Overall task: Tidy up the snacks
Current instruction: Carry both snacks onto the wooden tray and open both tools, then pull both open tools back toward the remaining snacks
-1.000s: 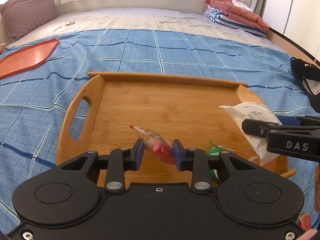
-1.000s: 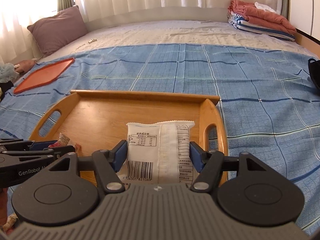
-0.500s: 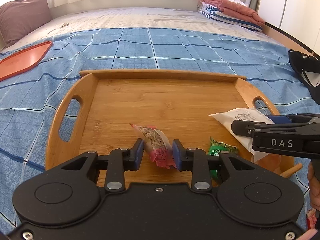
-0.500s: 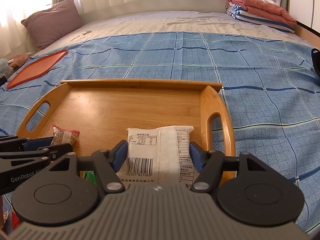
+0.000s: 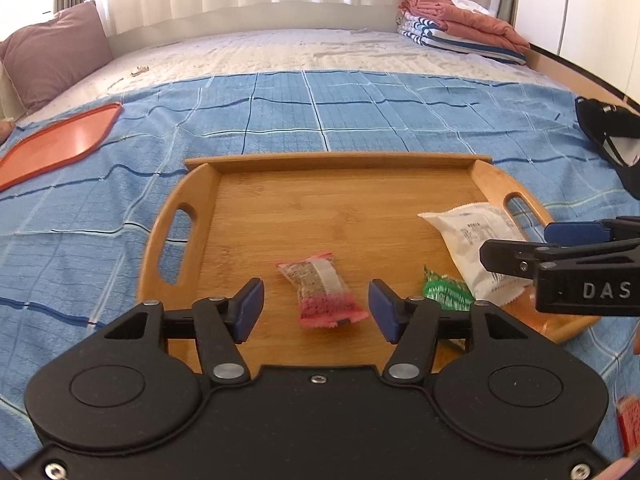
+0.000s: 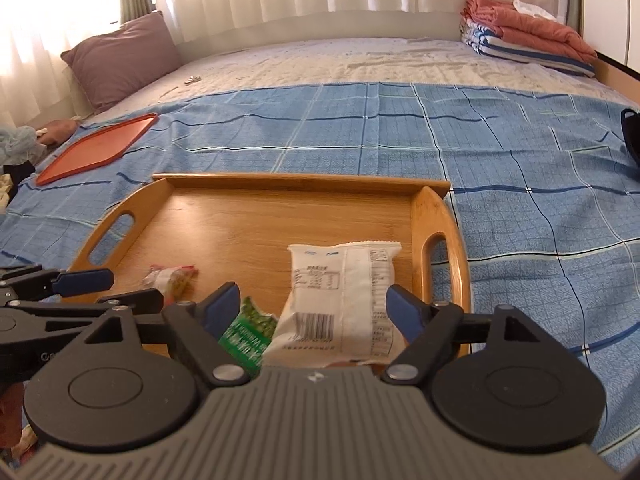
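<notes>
Left gripper (image 5: 316, 306): jaws wide, holding nothing, poised low over the near edge of the tray.
Right gripper (image 6: 314, 308): jaws wide, holding nothing, at the tray's near right corner.

Red snack packet (image 5: 322, 290): lies flat on the tray floor between the left gripper's spread fingers, touching neither pad; near edge, about midway along.
White snack packet (image 6: 344, 296): lies on the tray between the right gripper's spread fingers, barcode end nearest, alongside the right handle; its near end rests over the green packet's edge.
Green snack packet (image 6: 248, 332): at the near edge, between the other two, partly under the right gripper's left finger.
Wooden tray (image 5: 340, 160): bamboo, handled at both ends, on a blue checked bedspread (image 5: 360, 112); far half bare.

Step in hand, as judged: both packets set down and let go on the tray.
Next move calls for: drawing both grippers back clear without dragging the packets, then fetching any remaining snack.

Beyond: orange tray (image 5: 56, 144) near the bed's left edge; pillow (image 6: 120, 60); folded blankets (image 5: 460, 28).
</notes>
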Available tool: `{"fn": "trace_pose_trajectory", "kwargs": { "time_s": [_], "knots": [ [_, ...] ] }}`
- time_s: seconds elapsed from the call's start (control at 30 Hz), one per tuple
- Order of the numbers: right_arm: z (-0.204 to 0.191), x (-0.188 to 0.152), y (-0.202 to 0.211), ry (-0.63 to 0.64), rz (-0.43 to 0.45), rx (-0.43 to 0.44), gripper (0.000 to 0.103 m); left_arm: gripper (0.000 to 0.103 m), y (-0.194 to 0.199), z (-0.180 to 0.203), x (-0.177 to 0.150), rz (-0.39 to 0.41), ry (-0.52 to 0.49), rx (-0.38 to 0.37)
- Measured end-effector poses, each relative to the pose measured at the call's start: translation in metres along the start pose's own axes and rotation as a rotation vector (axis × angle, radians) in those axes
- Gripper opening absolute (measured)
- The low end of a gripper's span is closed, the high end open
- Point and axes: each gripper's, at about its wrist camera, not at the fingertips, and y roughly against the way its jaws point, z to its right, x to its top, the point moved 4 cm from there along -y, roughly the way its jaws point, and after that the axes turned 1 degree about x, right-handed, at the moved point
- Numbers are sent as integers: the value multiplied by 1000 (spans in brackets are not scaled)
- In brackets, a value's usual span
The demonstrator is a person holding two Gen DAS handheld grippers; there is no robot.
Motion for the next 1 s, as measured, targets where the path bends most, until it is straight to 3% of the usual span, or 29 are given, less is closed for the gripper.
{"fn": "trace_pose_trajectory", "kwargs": {
  "time_s": [0.17,0.37,1.0],
  "knots": [
    [-12,-9,22,42,9,17,88,75,22,-3,-6,18,8,5],
    [-21,-13,55,64,40,28,91,86,57,-3,-14,52,-12,-3],
    [-47,-53,154,61,152,80,97,96,179,-7,-57,158,-37,-40]
  ]
}}
